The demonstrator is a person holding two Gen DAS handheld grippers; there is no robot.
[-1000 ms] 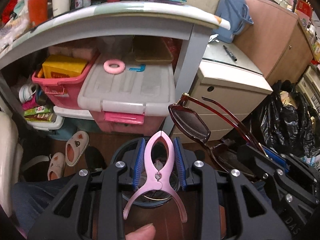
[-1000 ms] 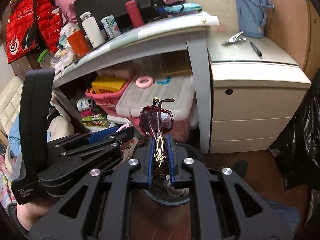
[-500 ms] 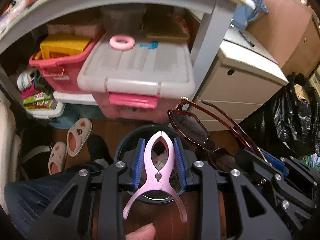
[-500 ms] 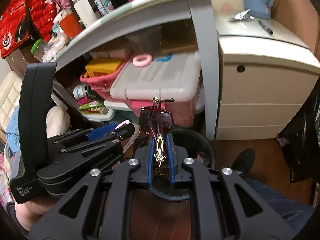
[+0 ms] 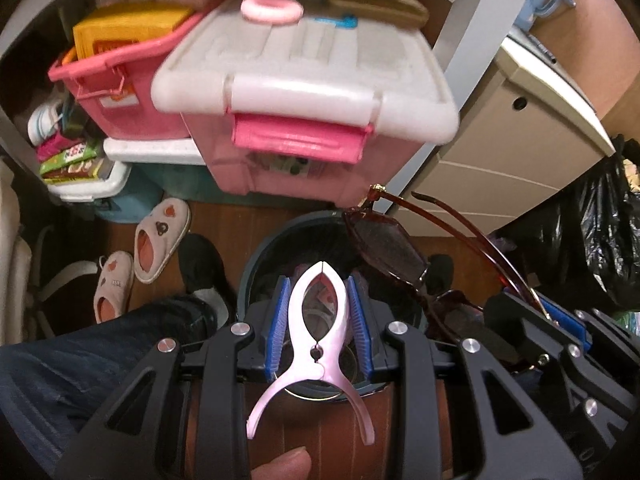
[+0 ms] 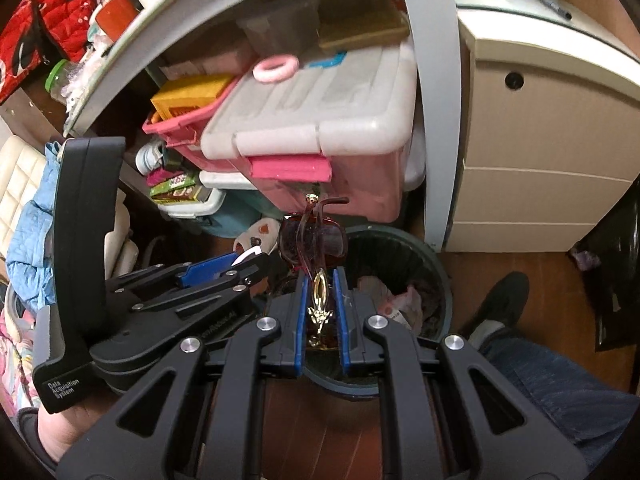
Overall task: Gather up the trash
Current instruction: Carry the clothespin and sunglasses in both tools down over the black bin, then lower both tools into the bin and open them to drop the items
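- Over the bin (image 5: 256,264), the left gripper (image 5: 320,322) has its blue fingers (image 5: 280,320) clamped on a pink clothes peg (image 5: 318,320), nose forward.
- Beside it, above the same bin, the right gripper (image 6: 320,316) has its fingers (image 6: 300,320) pressed together on the folded arms of dark red sunglasses (image 6: 312,240); the lenses stick out past the tips.
- The bin stands on the wood floor (image 6: 320,432), just in front of the pink storage box (image 5: 288,168), with crumpled rubbish already inside.
- To drop cleanly, I'd bring both loads inside the rim, then open one gripper at a time.
- The long sunglasses could catch the rim, so tip them downward first.
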